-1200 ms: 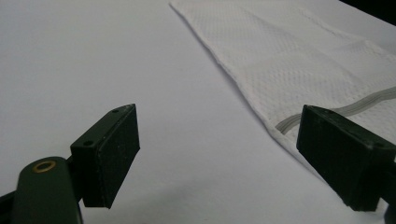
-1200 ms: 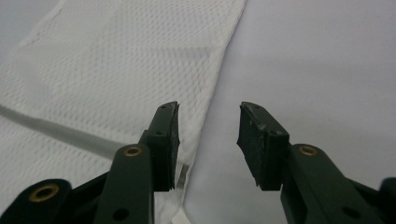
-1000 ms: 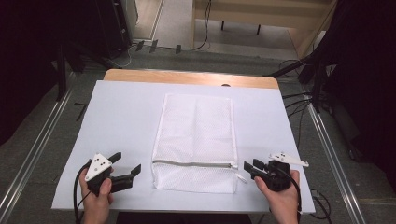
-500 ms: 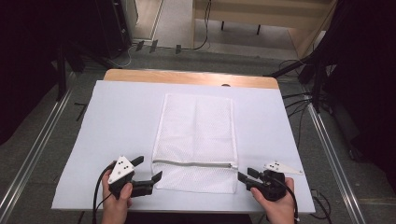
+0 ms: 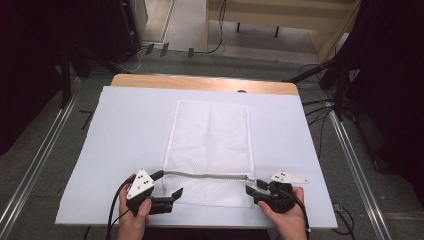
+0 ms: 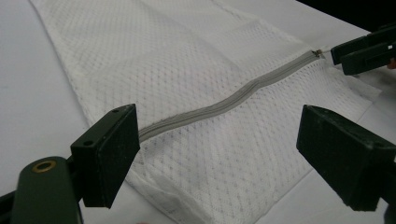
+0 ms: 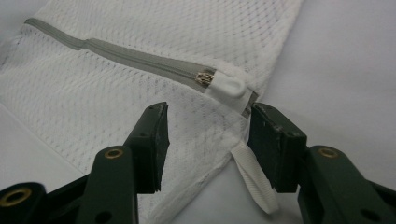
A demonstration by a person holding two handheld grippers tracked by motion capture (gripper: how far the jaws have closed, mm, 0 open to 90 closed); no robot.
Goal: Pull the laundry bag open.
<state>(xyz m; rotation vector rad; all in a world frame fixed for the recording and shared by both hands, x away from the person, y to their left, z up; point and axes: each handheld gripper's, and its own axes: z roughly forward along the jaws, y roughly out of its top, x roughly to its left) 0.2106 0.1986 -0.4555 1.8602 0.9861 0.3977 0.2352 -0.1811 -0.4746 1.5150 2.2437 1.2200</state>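
Where the high view looks down, a white mesh bag [image 5: 210,150] lies flat mid-table [image 5: 125,130], its grey zipper [image 5: 205,175] near the person's edge; both hands hold low, left gripper [image 5: 167,186] and right gripper [image 5: 251,192] at the zipper's ends. In the left gripper view, the fingers [image 6: 109,151] gape wide, empty. In the right gripper view, released fingers [image 7: 149,144] flank the zipper tab [image 7: 226,86]. Soft, light and limp, the bag looks best pinched at the tab.

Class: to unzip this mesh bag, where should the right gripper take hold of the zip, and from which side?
Grip the small metal slider at the zip's right end, half tucked under the white tab. Come from the bag's right edge with the right gripper, jaws open: the bag lies flat, so only that raised piece offers purchase.
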